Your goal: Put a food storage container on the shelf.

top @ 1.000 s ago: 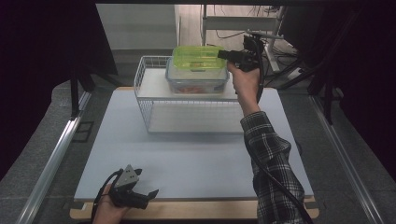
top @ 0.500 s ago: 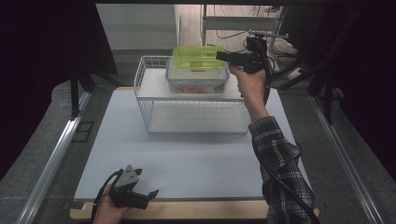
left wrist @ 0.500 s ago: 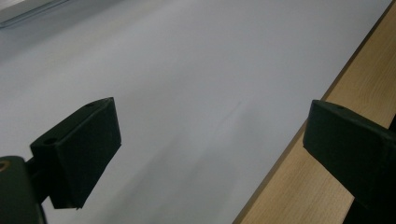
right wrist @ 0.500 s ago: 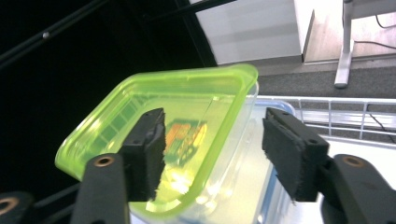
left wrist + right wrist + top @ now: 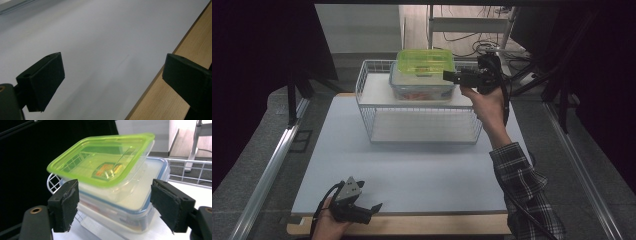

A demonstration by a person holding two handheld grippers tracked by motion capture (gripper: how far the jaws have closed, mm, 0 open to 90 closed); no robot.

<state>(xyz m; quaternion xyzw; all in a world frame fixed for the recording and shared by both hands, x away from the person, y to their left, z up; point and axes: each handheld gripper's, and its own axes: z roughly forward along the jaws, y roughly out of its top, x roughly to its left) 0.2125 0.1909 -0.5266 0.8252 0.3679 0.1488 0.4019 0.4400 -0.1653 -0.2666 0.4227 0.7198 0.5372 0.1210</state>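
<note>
A clear container with a green lid [image 5: 424, 60] [image 5: 105, 167] sits stacked on a clear box with a blue-rimmed lid [image 5: 422, 90] [image 5: 147, 202], on top of a white wire rack [image 5: 422, 125]. My right gripper [image 5: 447, 76] [image 5: 115, 207] is level at the stack's right side, pointing at it. Its jaws have just been opening and stand open, with the pads [image 5: 66, 202] clear of both containers. My left gripper [image 5: 373, 206] [image 5: 112, 77] rests open on the white mat [image 5: 412, 165] at the front left, holding nothing.
The mat lies on a wooden board whose edge [image 5: 437, 225] [image 5: 175, 100] runs along the front. A metal rail [image 5: 272, 165] lines the left side. Cables and a desk frame [image 5: 472, 30] stand behind the rack.
The right gripper let go of the green-lidded container, opened its jaws and drew back toward the person. The container stayed on the stack. The left gripper kept still.
</note>
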